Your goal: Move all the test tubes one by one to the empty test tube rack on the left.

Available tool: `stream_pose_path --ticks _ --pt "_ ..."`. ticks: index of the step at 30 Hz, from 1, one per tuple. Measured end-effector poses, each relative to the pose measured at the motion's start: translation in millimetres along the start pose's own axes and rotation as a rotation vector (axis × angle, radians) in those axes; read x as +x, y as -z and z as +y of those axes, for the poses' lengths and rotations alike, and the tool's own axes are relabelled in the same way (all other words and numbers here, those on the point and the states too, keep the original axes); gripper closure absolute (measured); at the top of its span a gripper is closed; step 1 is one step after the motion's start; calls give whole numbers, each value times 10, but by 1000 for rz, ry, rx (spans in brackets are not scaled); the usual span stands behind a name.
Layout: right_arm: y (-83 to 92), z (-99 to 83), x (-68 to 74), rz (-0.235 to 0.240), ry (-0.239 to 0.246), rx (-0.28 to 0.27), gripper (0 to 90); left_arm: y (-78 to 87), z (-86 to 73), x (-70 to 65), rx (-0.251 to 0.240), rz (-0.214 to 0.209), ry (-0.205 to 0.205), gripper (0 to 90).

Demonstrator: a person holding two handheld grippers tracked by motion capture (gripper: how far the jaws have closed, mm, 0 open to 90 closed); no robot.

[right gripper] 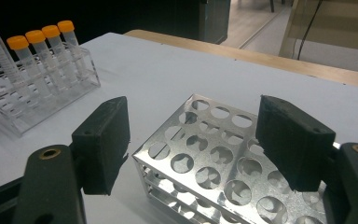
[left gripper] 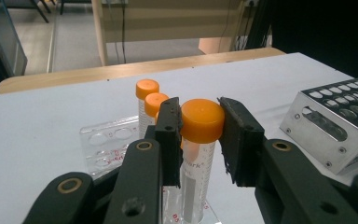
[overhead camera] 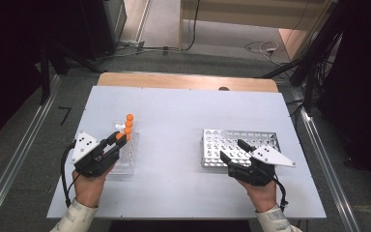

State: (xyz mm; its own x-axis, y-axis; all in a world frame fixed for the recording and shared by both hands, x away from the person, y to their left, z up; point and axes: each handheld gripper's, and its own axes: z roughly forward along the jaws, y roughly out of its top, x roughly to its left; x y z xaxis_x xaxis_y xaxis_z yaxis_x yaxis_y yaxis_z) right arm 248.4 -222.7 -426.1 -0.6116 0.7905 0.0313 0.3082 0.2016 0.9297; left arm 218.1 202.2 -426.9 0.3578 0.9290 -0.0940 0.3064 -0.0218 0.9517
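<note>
Black tool (left gripper: 199, 133) on orange-capped tube (left gripper: 199, 140)

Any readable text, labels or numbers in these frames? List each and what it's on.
"...ark": end of a printed word on the side of the orange-capped tube clamped by the left gripper; the start is hidden behind a jaw.
Red markings on the clear plastic rack: too blurred to read.
Graduation marks on the tubes in the right gripper view: too small to read.
Metal rack: no text.
</note>
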Motion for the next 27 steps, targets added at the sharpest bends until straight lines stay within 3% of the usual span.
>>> stream_pose_path --ticks 13,16,27 --pt "-12 -9 8 1 4 8 247 -15 -67 -11 20 13 -8 678" --pt "-12 -11 7 0 2 9 247 -18 -73 -13 27 6 -9 632" --pt "-12 -14 2 -1 0 9 247 -4 -72 -41 18 -6 -4 594"
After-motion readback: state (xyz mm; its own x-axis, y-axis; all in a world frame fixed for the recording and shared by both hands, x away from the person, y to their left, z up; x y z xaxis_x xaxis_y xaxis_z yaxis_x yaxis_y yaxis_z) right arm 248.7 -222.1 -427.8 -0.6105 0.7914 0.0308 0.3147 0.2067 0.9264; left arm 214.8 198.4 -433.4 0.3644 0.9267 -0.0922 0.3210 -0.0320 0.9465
